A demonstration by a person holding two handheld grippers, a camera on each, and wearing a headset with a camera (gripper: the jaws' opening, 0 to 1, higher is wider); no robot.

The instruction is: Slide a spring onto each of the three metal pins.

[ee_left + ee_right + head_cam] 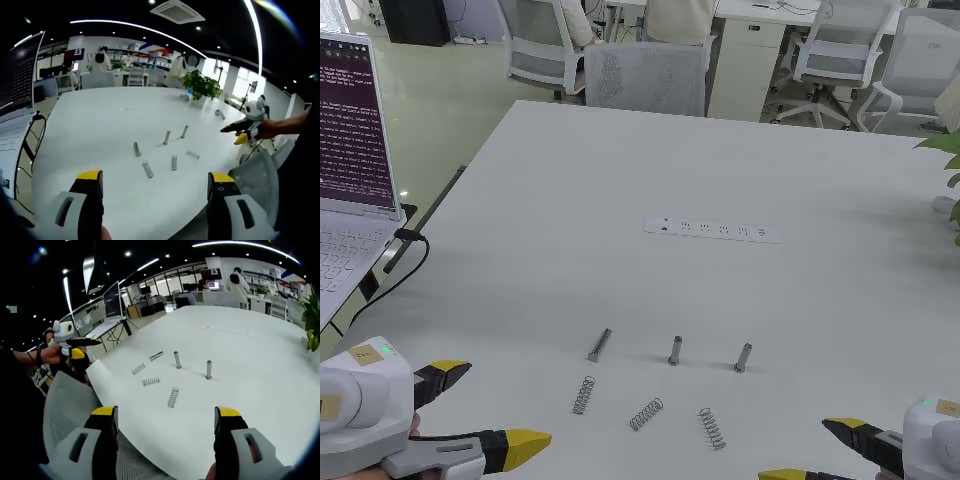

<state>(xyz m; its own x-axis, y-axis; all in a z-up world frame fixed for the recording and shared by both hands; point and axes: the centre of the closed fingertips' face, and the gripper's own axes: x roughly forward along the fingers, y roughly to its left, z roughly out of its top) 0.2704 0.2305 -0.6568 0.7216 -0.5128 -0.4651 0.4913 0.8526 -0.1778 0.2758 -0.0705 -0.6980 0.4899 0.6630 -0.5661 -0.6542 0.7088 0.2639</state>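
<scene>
Left gripper (155,176): fingers wide apart, empty.
Right gripper (166,412): fingers wide apart, empty.
Middle spring (646,414): ahead, between both fingers; likely light, squishy, rolls; pinch its middle softly.

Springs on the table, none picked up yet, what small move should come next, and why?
Probably bring the right gripper forward to the right spring and close on it. It and the left gripper are open and empty. That spring lies flat on the table, nearest the right gripper, with an upright pin just behind it.
</scene>
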